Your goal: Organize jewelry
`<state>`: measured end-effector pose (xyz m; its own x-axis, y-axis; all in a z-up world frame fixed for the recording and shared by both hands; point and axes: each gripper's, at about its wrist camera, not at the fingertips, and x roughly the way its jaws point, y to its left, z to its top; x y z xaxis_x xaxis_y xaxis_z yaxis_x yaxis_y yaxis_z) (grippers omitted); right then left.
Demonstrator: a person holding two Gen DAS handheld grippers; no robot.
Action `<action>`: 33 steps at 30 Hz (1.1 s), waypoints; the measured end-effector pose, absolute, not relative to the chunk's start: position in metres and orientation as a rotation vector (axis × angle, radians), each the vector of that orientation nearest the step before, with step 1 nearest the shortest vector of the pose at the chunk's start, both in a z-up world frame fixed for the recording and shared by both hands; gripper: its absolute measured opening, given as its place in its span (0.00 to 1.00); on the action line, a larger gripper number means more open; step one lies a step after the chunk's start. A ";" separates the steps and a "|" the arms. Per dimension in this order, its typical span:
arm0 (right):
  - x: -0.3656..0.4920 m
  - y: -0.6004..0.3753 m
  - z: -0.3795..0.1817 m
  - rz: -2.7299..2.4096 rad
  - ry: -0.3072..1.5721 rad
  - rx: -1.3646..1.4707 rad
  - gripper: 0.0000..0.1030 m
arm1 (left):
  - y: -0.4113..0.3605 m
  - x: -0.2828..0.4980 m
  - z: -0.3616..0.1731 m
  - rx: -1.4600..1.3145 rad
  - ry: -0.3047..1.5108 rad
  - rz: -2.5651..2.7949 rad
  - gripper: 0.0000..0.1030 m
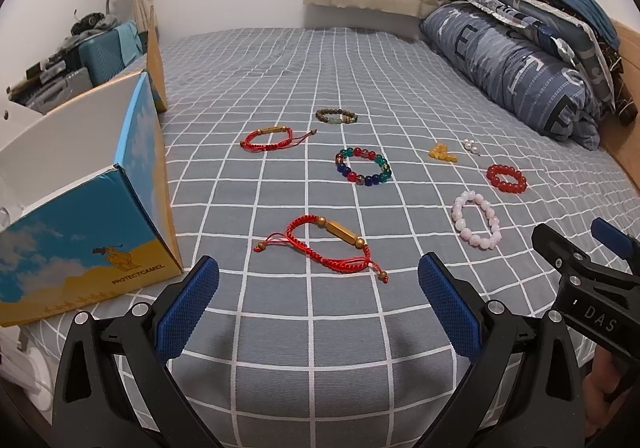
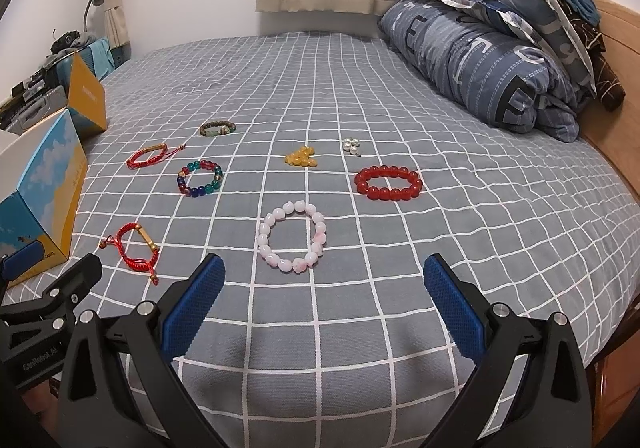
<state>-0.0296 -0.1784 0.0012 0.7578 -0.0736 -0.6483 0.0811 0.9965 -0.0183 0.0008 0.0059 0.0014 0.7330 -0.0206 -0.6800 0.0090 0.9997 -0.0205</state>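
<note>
Several bracelets lie on the grey checked bed. A red cord bracelet with a gold tube (image 1: 326,244) (image 2: 136,246) lies just ahead of my open, empty left gripper (image 1: 318,288). A pink bead bracelet (image 2: 292,242) (image 1: 476,220) lies just ahead of my open, empty right gripper (image 2: 324,284). Farther off lie a multicolour bead bracelet (image 1: 363,166) (image 2: 200,178), a second red cord bracelet (image 1: 268,137) (image 2: 150,155), a brown bead bracelet (image 1: 336,116) (image 2: 218,127), a red bead bracelet (image 1: 506,178) (image 2: 388,182), yellow beads (image 1: 442,152) (image 2: 301,157) and pearl beads (image 1: 471,146) (image 2: 352,146).
An open blue-and-yellow cardboard box (image 1: 92,240) (image 2: 44,184) stands at the left on the bed. A rolled quilt and pillows (image 1: 528,60) (image 2: 492,56) are piled at the far right against a wooden headboard (image 2: 616,96). A suitcase and clutter (image 1: 100,48) stand beyond the box.
</note>
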 end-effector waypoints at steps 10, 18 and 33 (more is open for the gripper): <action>-0.029 -0.182 0.002 -0.078 0.700 0.038 0.93 | 0.006 -0.001 0.001 -0.012 0.744 -0.013 0.95; -0.029 -0.182 0.002 -0.081 0.705 0.034 0.93 | 0.006 -0.001 0.001 -0.013 0.746 -0.014 0.95; -0.029 -0.181 0.001 -0.076 0.739 0.032 0.93 | 0.005 -0.002 0.002 -0.008 0.743 -0.017 0.95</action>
<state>-0.0285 -0.1808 0.0014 0.7368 -0.0574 -0.6737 0.0802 0.9968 0.0027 -0.0018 0.0051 0.0020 0.7360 -0.0185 -0.6767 0.0129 0.9998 -0.0133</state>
